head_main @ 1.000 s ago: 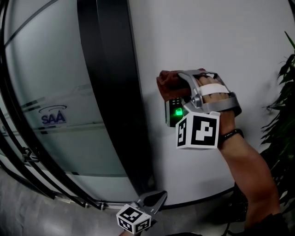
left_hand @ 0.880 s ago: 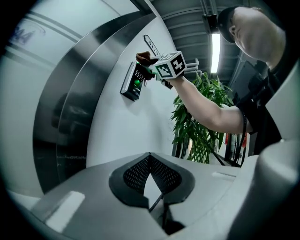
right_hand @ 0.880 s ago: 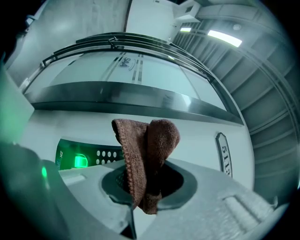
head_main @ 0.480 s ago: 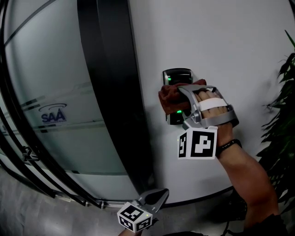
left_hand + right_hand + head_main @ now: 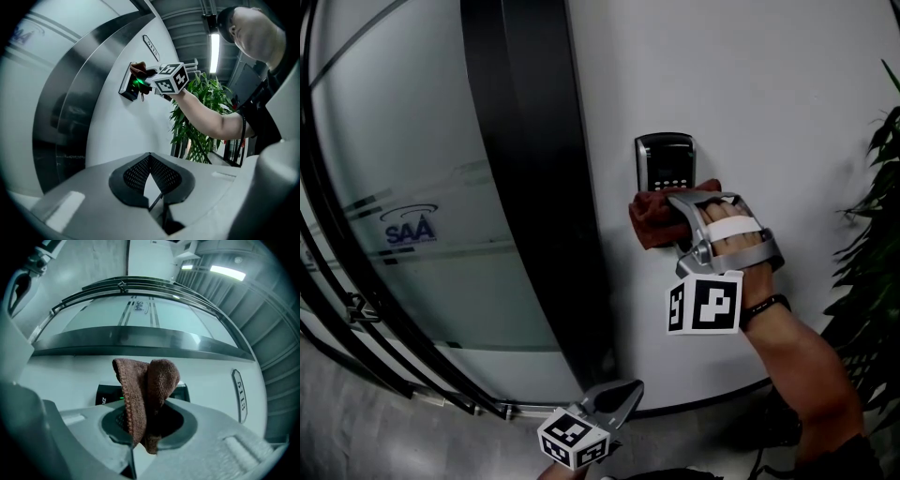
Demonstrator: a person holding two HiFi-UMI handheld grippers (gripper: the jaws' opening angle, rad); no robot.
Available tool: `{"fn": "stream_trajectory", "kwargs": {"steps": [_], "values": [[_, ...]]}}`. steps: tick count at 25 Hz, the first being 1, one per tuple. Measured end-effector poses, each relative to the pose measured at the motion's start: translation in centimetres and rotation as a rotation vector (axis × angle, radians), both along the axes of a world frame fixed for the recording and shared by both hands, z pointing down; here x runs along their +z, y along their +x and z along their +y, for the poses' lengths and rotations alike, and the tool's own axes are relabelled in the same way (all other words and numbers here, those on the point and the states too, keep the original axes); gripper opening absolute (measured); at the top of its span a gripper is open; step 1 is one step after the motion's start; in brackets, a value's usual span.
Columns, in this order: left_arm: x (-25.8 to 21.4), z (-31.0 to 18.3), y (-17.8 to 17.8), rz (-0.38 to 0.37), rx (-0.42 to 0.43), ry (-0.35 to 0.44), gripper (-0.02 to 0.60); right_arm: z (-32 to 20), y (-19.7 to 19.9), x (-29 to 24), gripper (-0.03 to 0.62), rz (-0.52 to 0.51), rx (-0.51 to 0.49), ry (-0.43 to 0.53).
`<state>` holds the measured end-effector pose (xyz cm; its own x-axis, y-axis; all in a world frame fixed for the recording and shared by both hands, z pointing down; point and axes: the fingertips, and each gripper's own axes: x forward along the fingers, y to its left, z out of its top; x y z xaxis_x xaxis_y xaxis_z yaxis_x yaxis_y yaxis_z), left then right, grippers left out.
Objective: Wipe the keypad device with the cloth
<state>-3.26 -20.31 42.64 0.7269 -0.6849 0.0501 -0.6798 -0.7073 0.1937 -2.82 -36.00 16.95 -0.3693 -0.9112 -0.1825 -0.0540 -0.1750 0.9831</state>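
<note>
The dark keypad device [image 5: 666, 161] is fixed on the white wall [image 5: 769, 84]; its screen and upper keys show. A brown cloth [image 5: 654, 218] is pressed against its lower part, and my right gripper [image 5: 677, 223] is shut on the cloth. In the right gripper view the folded cloth [image 5: 146, 392] sticks up from between the jaws of my right gripper [image 5: 146, 423], with the keypad device [image 5: 107, 394] just behind it. My left gripper [image 5: 623, 394] hangs low, well below the device, shut with nothing in it. From the left gripper [image 5: 150, 157] I see the keypad device [image 5: 128, 87] lit green.
A wide dark door frame [image 5: 534, 187] runs down left of the device, with curved frosted glass [image 5: 408, 169] beyond it. A leafy plant [image 5: 870, 244] stands at the right. A small number plate [image 5: 239, 391] is on the wall beside the device.
My right gripper has slid the cloth down the keypad device, from over its top to its lower part, baring the screen and keys. The left gripper has stayed low.
</note>
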Motion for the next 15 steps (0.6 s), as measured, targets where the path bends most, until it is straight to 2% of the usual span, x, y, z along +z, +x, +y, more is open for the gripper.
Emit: {"fn": "stream_trajectory", "kwargs": {"steps": [15], "values": [[0.0, 0.1, 0.3, 0.003, 0.008, -0.001, 0.017, -0.3, 0.2, 5.1, 0.055, 0.024, 0.003, -0.085]]}}
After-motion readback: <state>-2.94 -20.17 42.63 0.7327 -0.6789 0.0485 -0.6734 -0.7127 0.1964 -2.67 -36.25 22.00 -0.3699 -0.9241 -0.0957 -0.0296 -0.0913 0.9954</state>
